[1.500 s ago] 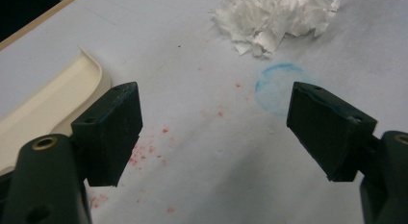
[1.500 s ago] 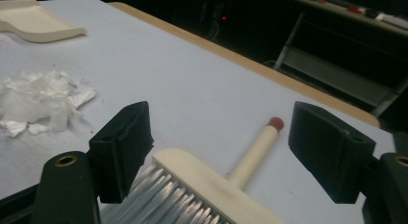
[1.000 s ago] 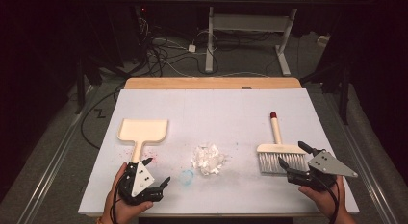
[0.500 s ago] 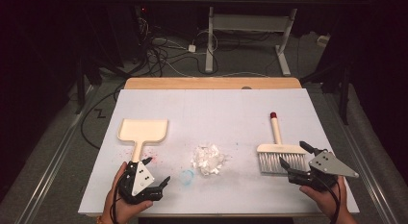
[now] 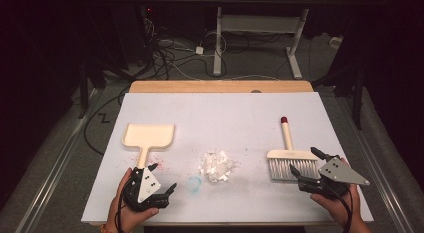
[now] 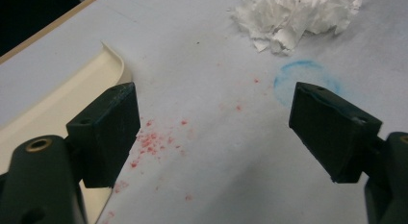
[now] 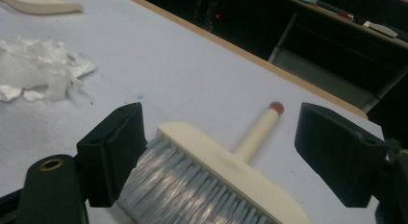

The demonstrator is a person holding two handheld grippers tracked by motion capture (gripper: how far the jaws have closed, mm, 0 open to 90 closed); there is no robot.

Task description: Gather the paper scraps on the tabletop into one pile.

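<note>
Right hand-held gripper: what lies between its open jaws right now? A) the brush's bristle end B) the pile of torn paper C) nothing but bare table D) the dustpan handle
A: in the right gripper view the right hand-held gripper stands open with the grey bristles and cream head of the brush between its jaws, not yet clamped, while the paper pile lies off to the side and the dustpan sits across the table.

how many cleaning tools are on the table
2. A cream dustpan lies at the table's left, its handle toward the open left gripper. A brush lies at the right, bristles facing the open right gripper. None seems hidden.
</note>
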